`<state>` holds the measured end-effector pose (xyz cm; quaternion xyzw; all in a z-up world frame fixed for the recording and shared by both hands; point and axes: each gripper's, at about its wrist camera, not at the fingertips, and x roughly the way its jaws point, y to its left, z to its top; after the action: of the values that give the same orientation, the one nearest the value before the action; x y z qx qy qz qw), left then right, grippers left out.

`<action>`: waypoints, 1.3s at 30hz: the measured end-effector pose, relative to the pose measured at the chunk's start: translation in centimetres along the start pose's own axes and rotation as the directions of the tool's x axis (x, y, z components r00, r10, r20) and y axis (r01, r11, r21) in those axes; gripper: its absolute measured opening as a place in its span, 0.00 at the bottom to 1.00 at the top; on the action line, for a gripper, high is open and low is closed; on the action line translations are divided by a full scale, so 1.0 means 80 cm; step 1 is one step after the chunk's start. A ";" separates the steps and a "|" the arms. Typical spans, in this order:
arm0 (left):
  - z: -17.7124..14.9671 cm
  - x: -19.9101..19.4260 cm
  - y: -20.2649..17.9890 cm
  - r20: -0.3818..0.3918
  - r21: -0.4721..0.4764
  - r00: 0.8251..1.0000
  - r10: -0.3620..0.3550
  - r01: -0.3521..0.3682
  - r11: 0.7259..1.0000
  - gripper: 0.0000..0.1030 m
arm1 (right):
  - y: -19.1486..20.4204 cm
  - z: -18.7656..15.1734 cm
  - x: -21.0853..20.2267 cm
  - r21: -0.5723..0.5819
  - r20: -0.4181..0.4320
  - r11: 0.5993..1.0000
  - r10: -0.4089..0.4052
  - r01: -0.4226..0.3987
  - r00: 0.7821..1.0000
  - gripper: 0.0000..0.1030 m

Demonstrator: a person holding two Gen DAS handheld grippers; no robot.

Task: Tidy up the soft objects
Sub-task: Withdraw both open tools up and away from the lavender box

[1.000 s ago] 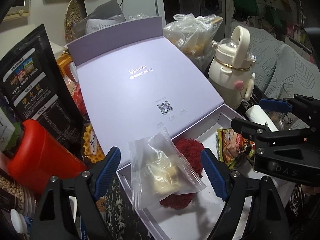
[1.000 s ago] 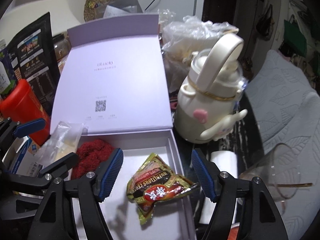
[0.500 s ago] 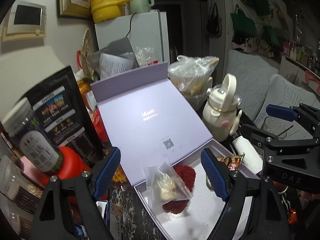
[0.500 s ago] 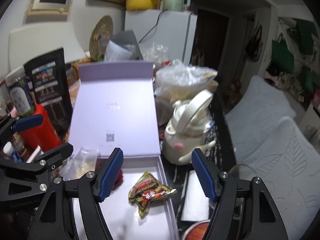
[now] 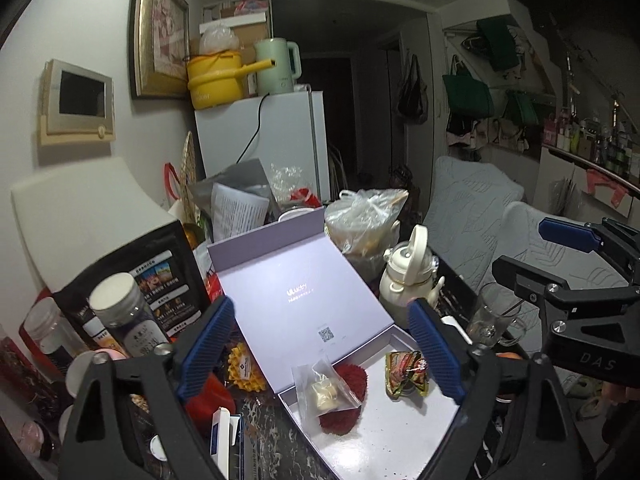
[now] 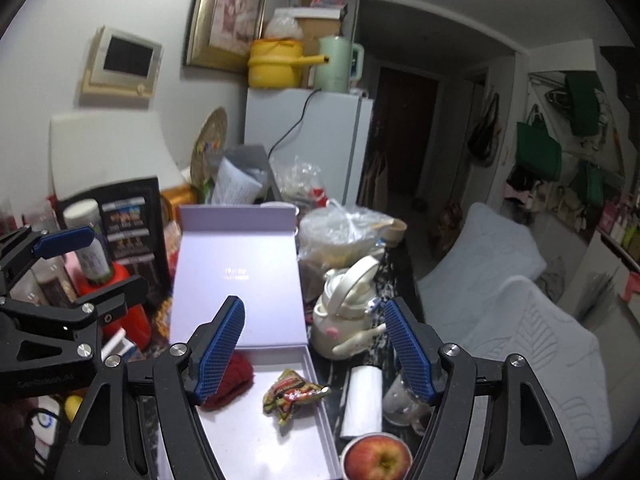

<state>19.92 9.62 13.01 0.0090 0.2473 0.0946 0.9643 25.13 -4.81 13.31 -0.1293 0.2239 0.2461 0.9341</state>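
Left gripper [image 5: 322,350] jaws opening w/ nothing between, right gripper [image 6: 316,350] spread & empty, both above the box [image 5: 420,428] holding clear bag [image 5: 324,390] on red pom-pom [image 5: 352,380], snack packet [image 6: 292,394] alongside

Matt lilac card box [image 5: 316,304]; fuzzy red cloth [image 5: 352,380]; glossy crinkled snack packet [image 5: 406,370]; clear plastic bag [image 5: 324,392]

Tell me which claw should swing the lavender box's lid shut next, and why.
Left, probably. The raised lid stands right ahead between the left claw pads, whose jaws are opening with nothing in them. The right claw is empty too, but faces more toward the cream kettle beside the box.
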 end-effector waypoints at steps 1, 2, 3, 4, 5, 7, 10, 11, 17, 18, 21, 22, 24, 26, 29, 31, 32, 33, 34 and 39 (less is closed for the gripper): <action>0.001 -0.010 -0.001 0.012 -0.002 1.000 -0.002 0.002 1.000 0.95 | -0.001 0.001 -0.011 0.004 0.009 1.000 0.004 -0.004 1.000 0.71; 0.002 -0.019 -0.001 0.022 -0.006 1.000 -0.007 0.007 1.000 0.95 | -0.001 0.002 -0.018 0.004 0.016 1.000 0.005 -0.005 1.000 0.72; 0.003 -0.031 -0.003 0.039 -0.009 0.999 -0.016 0.017 1.000 0.95 | 0.001 0.002 -0.030 -0.003 0.029 1.000 -0.001 0.001 1.000 0.72; 0.004 -0.042 -0.004 0.052 -0.006 0.998 -0.026 0.026 1.000 0.95 | 0.002 0.001 -0.040 -0.010 0.039 1.000 -0.009 0.009 0.999 0.72; 0.005 -0.050 -0.007 0.061 0.000 0.998 -0.032 0.032 0.999 0.96 | 0.004 0.000 -0.052 -0.015 0.053 1.000 -0.018 0.019 0.998 0.72; 0.007 -0.071 -0.013 0.079 0.014 0.996 -0.041 0.040 0.999 0.98 | 0.006 -0.002 -0.071 -0.012 0.067 0.999 -0.029 0.030 0.997 0.76; 0.008 -0.101 -0.020 0.111 0.033 0.993 -0.047 0.044 0.998 0.99 | 0.005 -0.006 -0.099 -0.008 0.087 0.999 -0.043 0.043 0.995 0.79; 0.008 -0.109 -0.022 0.120 0.036 0.992 -0.048 0.044 0.998 0.99 | 0.005 -0.008 -0.112 -0.007 0.097 0.998 -0.055 0.055 0.994 0.82; 0.003 -0.157 -0.033 0.159 0.048 0.983 -0.092 0.086 0.995 0.99 | 0.001 -0.023 -0.171 0.016 0.137 0.996 -0.088 0.087 0.987 0.90; 0.001 -0.163 -0.035 0.158 0.048 0.981 -0.108 0.102 0.994 0.99 | 0.001 -0.026 -0.177 0.019 0.139 0.996 -0.091 0.089 0.986 0.91; -0.005 -0.180 -0.041 0.156 0.053 0.977 -0.143 0.137 0.989 0.99 | 0.001 -0.037 -0.199 0.029 0.149 0.994 -0.105 0.102 0.983 0.94; -0.008 -0.184 -0.042 0.155 0.054 0.976 -0.150 0.143 0.988 0.99 | 0.001 -0.042 -0.207 0.032 0.153 0.994 -0.110 0.107 0.982 0.95; -0.014 -0.193 -0.046 0.156 0.062 0.974 -0.166 0.158 0.985 0.99 | 0.000 -0.052 -0.220 0.041 0.158 0.992 -0.120 0.115 0.980 0.97; -0.023 -0.202 -0.049 0.156 0.071 0.971 -0.179 0.170 0.983 0.99 | 0.000 -0.062 -0.230 0.052 0.161 0.992 -0.126 0.119 0.979 0.97; -0.037 -0.213 -0.054 0.155 0.080 0.970 -0.188 0.177 0.981 0.99 | 0.001 -0.082 -0.242 0.069 0.147 0.990 -0.136 0.127 0.980 0.97; -0.046 -0.220 -0.056 0.152 0.087 0.968 -0.199 0.188 0.978 0.99 | 0.003 -0.093 -0.249 0.079 0.143 0.987 -0.147 0.137 0.979 0.97; -0.049 -0.223 -0.057 0.151 0.089 0.968 -0.201 0.189 0.978 0.99 | 0.004 -0.099 -0.252 0.083 0.144 0.985 -0.159 0.149 0.977 0.97; -0.054 -0.226 -0.059 0.151 0.090 0.967 -0.203 0.191 0.977 0.99 | 0.007 -0.108 -0.256 0.089 0.141 0.982 -0.179 0.167 0.974 0.97; -0.059 -0.228 -0.059 0.151 0.091 0.967 -0.207 0.195 0.977 0.99 | 0.009 -0.115 -0.259 0.092 0.140 0.981 -0.185 0.174 0.973 0.97; -0.086 -0.237 -0.064 0.135 0.094 0.962 -0.238 0.226 0.969 0.99 | 0.016 -0.149 -0.274 0.110 0.124 0.980 -0.178 0.164 0.976 0.99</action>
<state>1.21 0.87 15.64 0.0245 0.1791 -0.0297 0.9831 3.18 -16.75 13.39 -0.0848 0.1611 0.1613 0.9700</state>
